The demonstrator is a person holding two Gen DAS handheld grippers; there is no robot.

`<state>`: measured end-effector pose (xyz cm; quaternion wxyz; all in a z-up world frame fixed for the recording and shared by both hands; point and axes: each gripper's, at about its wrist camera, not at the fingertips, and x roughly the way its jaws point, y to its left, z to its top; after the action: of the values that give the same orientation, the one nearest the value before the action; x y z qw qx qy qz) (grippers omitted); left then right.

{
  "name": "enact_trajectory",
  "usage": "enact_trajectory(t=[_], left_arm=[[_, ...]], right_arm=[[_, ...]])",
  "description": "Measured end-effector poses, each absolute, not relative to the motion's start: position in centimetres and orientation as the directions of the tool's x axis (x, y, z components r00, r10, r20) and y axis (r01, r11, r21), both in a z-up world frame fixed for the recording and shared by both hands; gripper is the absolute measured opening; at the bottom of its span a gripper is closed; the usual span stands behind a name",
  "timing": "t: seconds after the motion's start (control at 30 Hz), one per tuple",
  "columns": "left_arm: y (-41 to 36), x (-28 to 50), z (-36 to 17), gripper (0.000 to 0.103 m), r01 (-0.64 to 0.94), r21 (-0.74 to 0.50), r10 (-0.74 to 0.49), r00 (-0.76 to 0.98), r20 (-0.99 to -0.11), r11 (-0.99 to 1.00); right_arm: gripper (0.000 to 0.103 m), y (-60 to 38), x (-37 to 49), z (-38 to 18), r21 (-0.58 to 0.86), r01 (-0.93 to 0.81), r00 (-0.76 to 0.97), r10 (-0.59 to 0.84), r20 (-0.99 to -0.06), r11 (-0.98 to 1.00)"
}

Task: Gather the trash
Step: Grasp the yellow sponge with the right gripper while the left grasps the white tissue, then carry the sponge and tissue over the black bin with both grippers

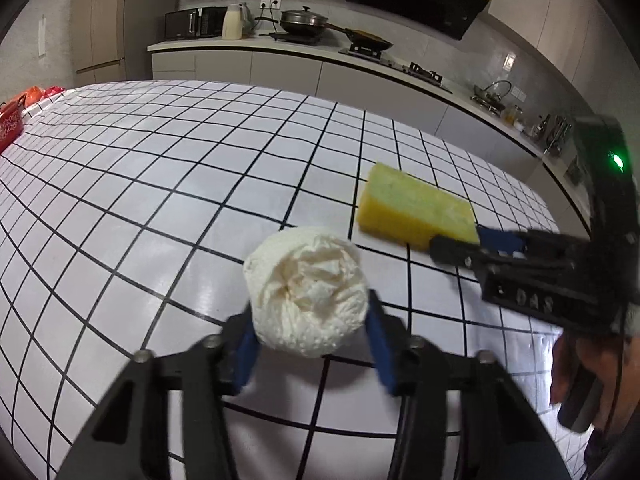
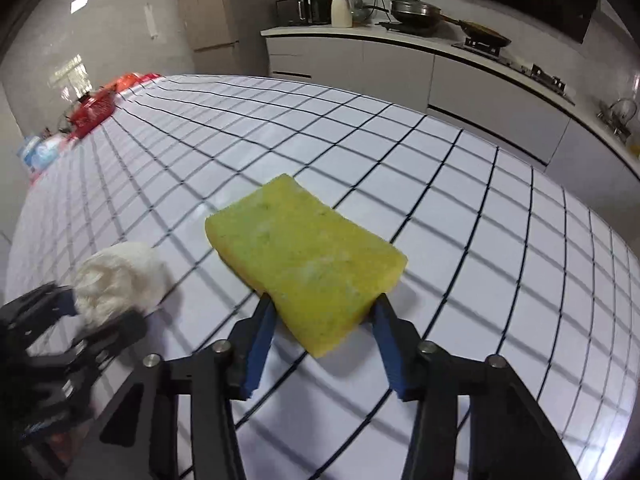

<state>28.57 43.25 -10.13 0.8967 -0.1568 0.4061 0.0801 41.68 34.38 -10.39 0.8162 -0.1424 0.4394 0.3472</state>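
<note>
On the gridded table, your left gripper has its blue pads pressed against both sides of a crumpled white paper wad, so the jaws are narrowed onto it and the wad sits between them, right at the fingertips. To the right of the wad, and a little farther from you, lies a yellow sponge. Your right gripper grips that sponge: its pads close on the near corner from either side, while the far end sticks out beyond the fingertips. Whether wad or sponge is clear of the table you cannot tell for sure.

From the right wrist view the wad shows to the left of the sponge, with the left gripper clamped around it, blurred. Far left of the wad, at the table's edge, stands a red container. Beyond the table, behind the wad, runs a kitchen counter carrying a lidded pan, a microwave and a cream jug. Your hand shows under the right gripper's body at the lower right.
</note>
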Motion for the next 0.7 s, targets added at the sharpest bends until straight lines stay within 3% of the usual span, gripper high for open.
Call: enact_trajectory(t=[0.2,0.7], left_arm=[[43.1,26.9,-9.6,0.038,-0.255,-0.230,0.006,0.683,-0.730,0.939],[37.1,23.8,-6.2,0.038,-0.148,-0.191,-0.025,0.725,-0.688,0.970]], right_arm=[[0.047,33.1,39.3,-9.5,0.086,-0.697,0.382,0.469,-0.796,0.712],[0.046,24.2,34.6,-5.6,0.056,-0.611,0.493,0.434,-0.754,0.789]])
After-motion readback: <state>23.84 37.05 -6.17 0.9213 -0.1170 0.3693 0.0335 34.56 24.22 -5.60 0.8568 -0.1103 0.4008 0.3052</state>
